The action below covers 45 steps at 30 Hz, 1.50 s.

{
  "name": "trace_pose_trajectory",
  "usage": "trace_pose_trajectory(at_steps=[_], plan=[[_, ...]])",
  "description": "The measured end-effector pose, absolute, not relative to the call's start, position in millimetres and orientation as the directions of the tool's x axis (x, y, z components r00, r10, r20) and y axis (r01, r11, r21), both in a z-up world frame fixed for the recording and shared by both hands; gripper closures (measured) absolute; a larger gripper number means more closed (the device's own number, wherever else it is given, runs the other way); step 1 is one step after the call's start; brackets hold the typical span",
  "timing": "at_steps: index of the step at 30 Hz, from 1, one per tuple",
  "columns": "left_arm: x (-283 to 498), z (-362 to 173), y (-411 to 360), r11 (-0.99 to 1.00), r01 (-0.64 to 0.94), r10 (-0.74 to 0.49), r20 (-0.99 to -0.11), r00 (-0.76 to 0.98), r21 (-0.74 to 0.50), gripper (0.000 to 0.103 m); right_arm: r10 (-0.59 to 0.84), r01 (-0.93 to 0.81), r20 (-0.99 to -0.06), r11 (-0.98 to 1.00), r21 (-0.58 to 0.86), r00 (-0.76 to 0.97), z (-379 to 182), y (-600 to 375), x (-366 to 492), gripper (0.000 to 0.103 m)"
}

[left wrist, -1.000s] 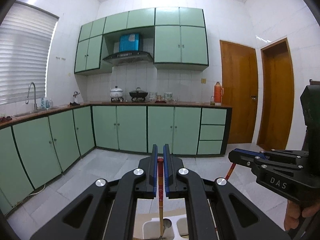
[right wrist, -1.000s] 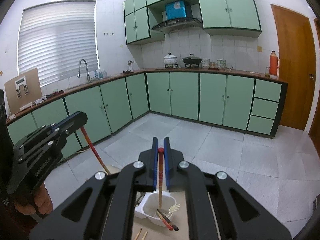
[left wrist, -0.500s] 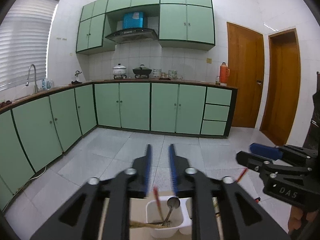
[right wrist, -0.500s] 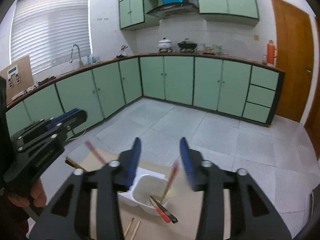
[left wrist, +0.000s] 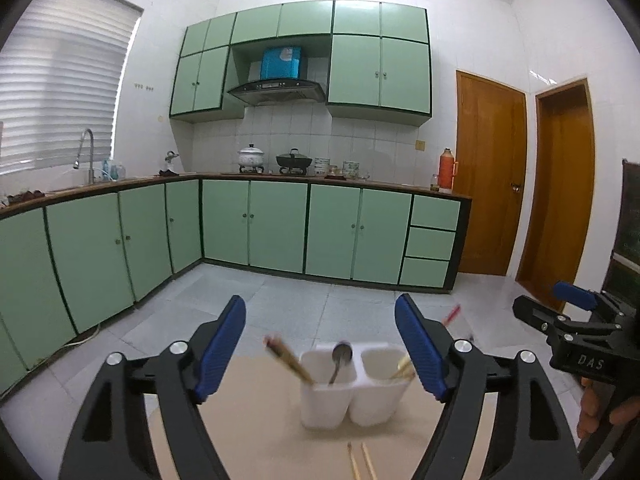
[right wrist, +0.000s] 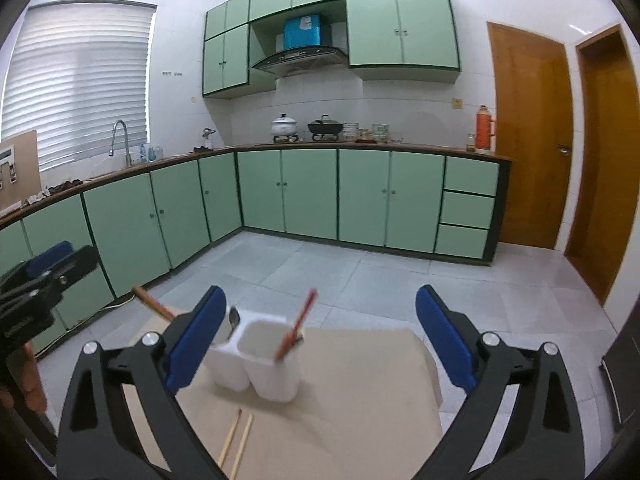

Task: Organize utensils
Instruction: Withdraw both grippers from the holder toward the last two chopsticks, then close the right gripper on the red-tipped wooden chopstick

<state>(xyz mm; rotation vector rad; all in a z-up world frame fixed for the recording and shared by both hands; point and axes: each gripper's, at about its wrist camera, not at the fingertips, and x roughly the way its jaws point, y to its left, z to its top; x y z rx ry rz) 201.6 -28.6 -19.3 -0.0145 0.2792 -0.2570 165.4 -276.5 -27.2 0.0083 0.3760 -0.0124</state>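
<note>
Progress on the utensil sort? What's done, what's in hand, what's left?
Done: the white two-cup holder has a spoon and a brown stick in its left cup, a red chopstick in its right. In hand: nothing; left gripper and right gripper are both open. Left: two wooden chopsticks lying on the tan board.
</note>
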Motion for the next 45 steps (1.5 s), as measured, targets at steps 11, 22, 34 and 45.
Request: trace_pose_trajectory(at_steps=[11, 22, 34, 45], plan=[[128, -103, -15, 0.974, 0.226, -0.213, -0.423, 0.881, -0.021, 0.014, -0.029, 0.046, -0.431, 0.998, 0.030, 0.902, -113, -267, 91, 0.008], [95, -185, 3, 0.977, 0.207, -0.142, -0.565, 0.813, 0.053, 0.013, -0.022, 0.044, -0.574, 0.999, 0.024, 0.818, -195, -231, 50, 0.008], [68, -213, 26, 0.982, 0.181, -0.112, -0.597, 0.794, 0.055, 0.013, 0.008, 0.040, -0.609, 0.997, 0.066, 0.793, -235, -191, 33, 0.038], [62, -217, 36, 0.985, 0.170, -0.122, -0.589, 0.799, 0.027, 0.013, 0.004, -0.008, -0.656, 1.000, -0.003, 0.754, -250, -165, 28, 0.065]])
